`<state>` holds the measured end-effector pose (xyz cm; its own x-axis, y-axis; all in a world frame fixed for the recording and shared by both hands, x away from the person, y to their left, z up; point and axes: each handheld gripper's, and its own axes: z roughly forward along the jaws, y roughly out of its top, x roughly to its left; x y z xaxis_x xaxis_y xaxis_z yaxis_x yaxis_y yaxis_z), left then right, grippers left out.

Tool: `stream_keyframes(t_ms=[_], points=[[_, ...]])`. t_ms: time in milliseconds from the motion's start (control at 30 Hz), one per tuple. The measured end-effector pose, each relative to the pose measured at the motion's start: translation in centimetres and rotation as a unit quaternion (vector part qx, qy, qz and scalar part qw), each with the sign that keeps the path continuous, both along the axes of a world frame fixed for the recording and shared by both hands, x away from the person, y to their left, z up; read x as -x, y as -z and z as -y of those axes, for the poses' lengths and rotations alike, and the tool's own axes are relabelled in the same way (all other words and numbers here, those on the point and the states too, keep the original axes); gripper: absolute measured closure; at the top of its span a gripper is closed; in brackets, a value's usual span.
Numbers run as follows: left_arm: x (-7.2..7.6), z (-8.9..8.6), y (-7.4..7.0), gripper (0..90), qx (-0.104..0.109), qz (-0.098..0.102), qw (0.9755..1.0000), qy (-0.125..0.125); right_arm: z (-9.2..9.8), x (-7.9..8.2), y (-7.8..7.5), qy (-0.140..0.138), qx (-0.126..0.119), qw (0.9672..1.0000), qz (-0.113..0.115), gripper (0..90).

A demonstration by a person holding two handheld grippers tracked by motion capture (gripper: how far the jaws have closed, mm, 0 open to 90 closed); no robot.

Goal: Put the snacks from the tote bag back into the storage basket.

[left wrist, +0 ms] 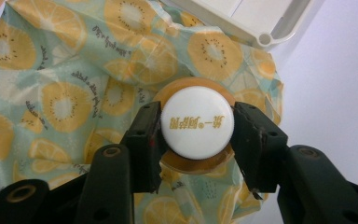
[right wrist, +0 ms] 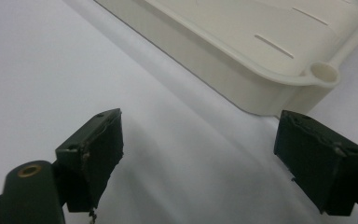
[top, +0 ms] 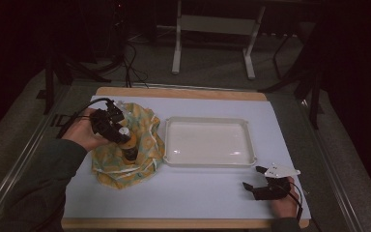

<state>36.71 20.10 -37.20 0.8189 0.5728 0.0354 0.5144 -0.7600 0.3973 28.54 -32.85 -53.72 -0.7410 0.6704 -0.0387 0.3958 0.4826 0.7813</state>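
Observation:
An orange bottle (top: 129, 147) with a white cap (left wrist: 197, 122) stands upright on a fruit-patterned cloth (top: 140, 145) at the table's left. My left gripper (top: 117, 129) comes down on it from above, and in the left gripper view its jaws are shut on the cap's two sides (left wrist: 197, 135). The cloth (left wrist: 65, 84) is teal with yellow citrus slices and lies crumpled under the bottle. My right gripper (top: 254, 179) rests near the table's front right corner, open, with nothing between its jaws (right wrist: 198, 154).
A white rectangular tray (top: 207, 123) lies in the middle of the white mat, its left rim touching the cloth. Its near corner (right wrist: 324, 74) lies just ahead of my right gripper. Table legs and cables stand on the floor beyond the far edge.

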Motion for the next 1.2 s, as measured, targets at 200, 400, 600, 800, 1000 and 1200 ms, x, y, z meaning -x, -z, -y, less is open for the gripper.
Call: stream_keyframes(t_ms=[200, 400, 600, 800, 1000, 1200], points=[[-0.2, -0.5, 0.0, 57.9, 0.021, -0.008, 0.9997, -0.006, 0.0, 0.0, 0.0, 0.0, 0.0, 1.0, 0.0, 15.2], [-0.3, -0.4, -0.1, 58.5, 0.013, -0.009, 0.9999, -0.002, 0.0, 0.0, 0.0, 0.0, 0.0, 1.0, 0.0, 15.2], [-0.3, -0.5, -0.2, 58.9, 0.013, -0.008, 0.9999, -0.001, 0.0, 0.0, 0.0, 0.0, 0.0, 1.0, 0.0, 15.2], [-0.2, -0.5, -0.5, 59.0, 0.009, -0.006, 0.9999, -0.002, 0.0, 0.0, 0.0, 0.0, 0.0, 1.0, 0.0, 15.1], [-0.2, -0.5, -1.1, 59.0, 0.008, -0.003, 1.0, -0.001, 0.0, 0.0, 0.0, 0.0, -0.001, 1.0, 0.0, 15.2], [-0.1, -0.4, -1.7, 58.9, 0.003, 0.002, 1.0, -0.001, 0.0, 0.0, 0.0, 0.0, 0.0, 1.0, 0.0, 15.1]])
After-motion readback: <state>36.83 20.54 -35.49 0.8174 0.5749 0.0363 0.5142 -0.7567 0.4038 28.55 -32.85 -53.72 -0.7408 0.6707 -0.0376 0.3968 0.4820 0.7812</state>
